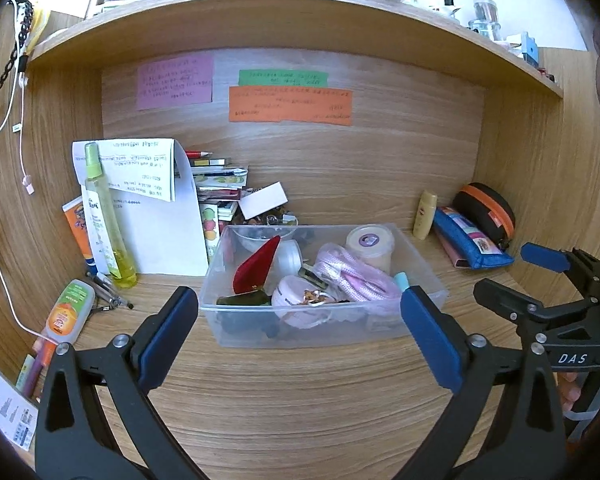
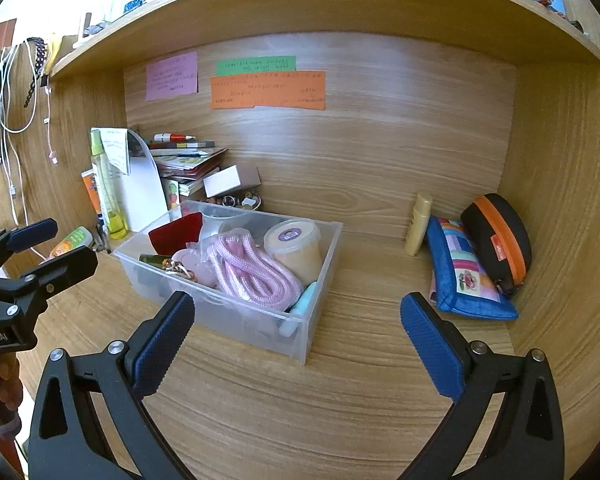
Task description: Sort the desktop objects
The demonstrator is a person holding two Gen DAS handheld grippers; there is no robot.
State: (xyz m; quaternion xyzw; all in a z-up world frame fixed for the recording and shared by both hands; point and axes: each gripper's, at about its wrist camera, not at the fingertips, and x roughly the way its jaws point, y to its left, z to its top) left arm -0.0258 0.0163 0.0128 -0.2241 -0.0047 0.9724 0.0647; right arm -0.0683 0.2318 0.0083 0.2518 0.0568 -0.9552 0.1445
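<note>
In the left wrist view, the left gripper (image 1: 298,334) is hovering with fingers spread wide just before the bin (image 1: 420,256), empty. In the right wrist view, the right gripper (image 2: 298,340) is likewise gaping empty, the bin (image 2: 328,264) sitting ahead-left and a blue pouch (image 2: 460,276) lying right of it.

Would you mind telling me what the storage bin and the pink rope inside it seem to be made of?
The storage bin looks like translucent, slightly frosted plastic: its contents show through the walls. The pink rope appears to be braided synthetic or cotton cord, judging by its woven texture and soft coils.
</note>
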